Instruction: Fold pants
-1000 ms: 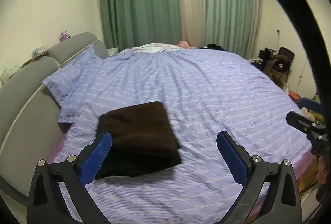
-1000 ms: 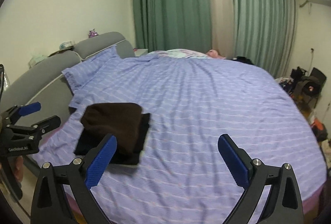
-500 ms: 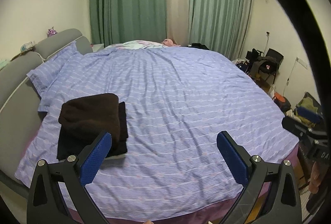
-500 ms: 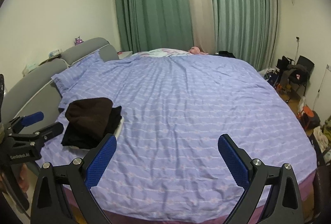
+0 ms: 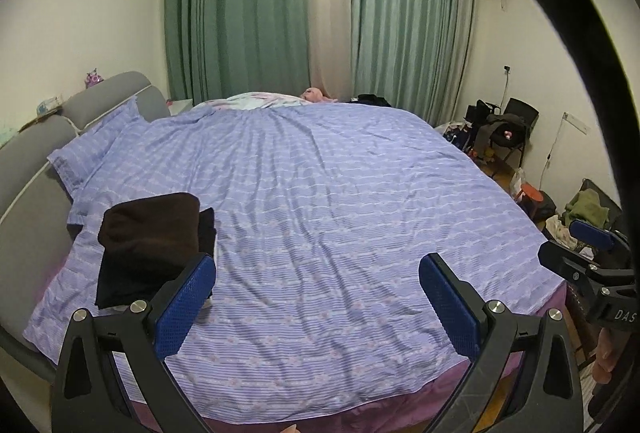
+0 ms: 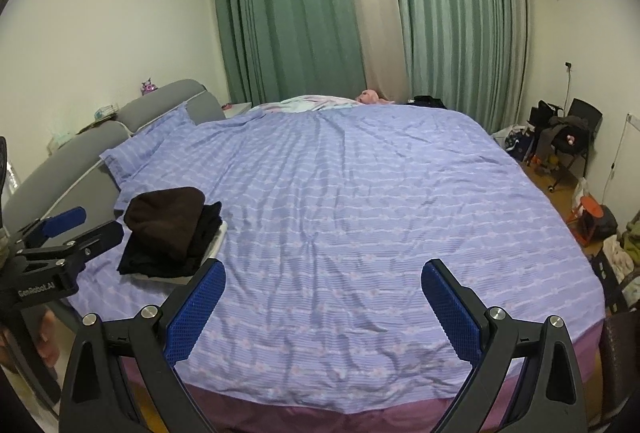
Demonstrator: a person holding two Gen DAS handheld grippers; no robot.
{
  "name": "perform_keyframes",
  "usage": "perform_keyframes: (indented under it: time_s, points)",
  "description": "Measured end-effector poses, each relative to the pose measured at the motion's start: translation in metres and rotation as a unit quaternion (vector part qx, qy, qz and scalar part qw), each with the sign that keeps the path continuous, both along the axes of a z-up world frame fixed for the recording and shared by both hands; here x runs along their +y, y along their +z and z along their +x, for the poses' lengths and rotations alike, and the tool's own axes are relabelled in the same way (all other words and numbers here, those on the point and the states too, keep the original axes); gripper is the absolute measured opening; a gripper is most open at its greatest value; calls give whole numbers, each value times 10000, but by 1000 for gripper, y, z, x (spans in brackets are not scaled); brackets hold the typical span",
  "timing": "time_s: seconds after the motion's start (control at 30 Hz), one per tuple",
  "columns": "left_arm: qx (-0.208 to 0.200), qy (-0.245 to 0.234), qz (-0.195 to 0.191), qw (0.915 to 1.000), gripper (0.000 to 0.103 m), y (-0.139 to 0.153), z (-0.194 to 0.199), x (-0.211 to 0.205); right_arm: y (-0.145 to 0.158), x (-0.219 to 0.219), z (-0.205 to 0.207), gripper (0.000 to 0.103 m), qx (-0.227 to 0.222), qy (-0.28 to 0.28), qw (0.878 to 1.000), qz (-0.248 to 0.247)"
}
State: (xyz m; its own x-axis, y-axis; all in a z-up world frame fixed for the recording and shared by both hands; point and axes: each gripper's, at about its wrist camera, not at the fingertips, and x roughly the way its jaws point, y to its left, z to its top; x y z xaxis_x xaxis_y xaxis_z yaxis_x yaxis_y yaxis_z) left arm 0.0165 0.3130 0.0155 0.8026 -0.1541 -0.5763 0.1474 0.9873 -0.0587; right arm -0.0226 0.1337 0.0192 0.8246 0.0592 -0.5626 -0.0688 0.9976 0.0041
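Folded dark brown pants (image 5: 150, 229) lie on top of a stack of dark folded clothes on the left side of the purple striped bed (image 5: 340, 201). The pile also shows in the right wrist view (image 6: 164, 217). My left gripper (image 5: 316, 297) is open and empty, held back over the bed's front edge, right of the pile. My right gripper (image 6: 324, 297) is open and empty, also back from the bed. The left gripper shows at the left edge of the right wrist view (image 6: 76, 229), and the right gripper at the right edge of the left wrist view (image 5: 576, 245).
A grey headboard (image 6: 84, 153) and a pillow (image 6: 148, 149) are on the left. Green curtains (image 6: 288, 13) hang behind the bed. A chair with bags (image 6: 568, 137), a red stool (image 6: 592, 213) and clothes stand on the floor at the right.
Both grippers have pulled back and away from the folded pile, so more of the bed and room shows. The pile stays put on the left of the bed.
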Motion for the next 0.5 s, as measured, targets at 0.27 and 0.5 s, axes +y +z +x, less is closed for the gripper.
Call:
perform_keyframes:
  time_s: [0.27,0.5]
  points:
    - [-89,-67,142,9998,103,8,-10,-22,3,-19,-8,99,-61,-4,10000,71]
    - [-78,-20,116,9999,103,8,-13,-25,4,-27,-13,99,-97,21,9999,95]
